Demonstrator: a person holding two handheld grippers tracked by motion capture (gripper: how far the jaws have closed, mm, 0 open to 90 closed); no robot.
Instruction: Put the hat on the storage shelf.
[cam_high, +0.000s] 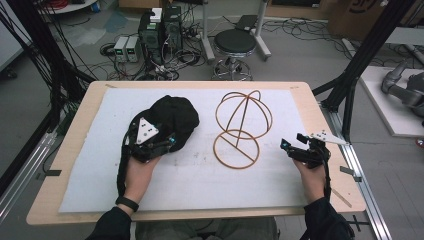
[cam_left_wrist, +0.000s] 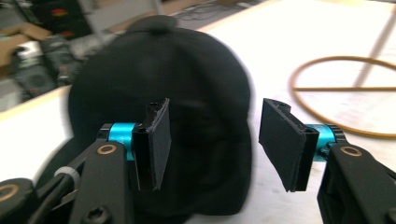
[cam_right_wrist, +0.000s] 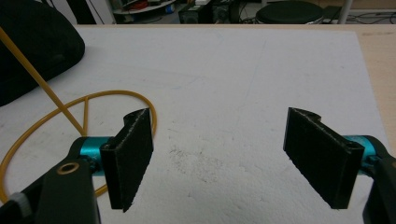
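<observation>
A black cap (cam_high: 172, 117) lies on the white mat (cam_high: 200, 180), left of a gold wire stand (cam_high: 240, 127) made of rings and a dome. My left gripper (cam_high: 165, 140) sits at the cap's near edge. In the left gripper view its jaws (cam_left_wrist: 215, 140) stand apart with the cap (cam_left_wrist: 187, 79) between and behind them, and the pads do not visibly press on it. My right gripper (cam_high: 292, 141) rests right of the stand, open (cam_right_wrist: 224, 158) over bare mat. The stand's base ring (cam_right_wrist: 70, 116) lies by its left pad.
The mat covers most of a wooden table (cam_high: 310, 100). Beyond the far edge, a stool (cam_high: 235, 42), computer boxes (cam_high: 160, 32) and cables stand on the floor. Black frame posts (cam_high: 365, 60) rise at the right and left corners.
</observation>
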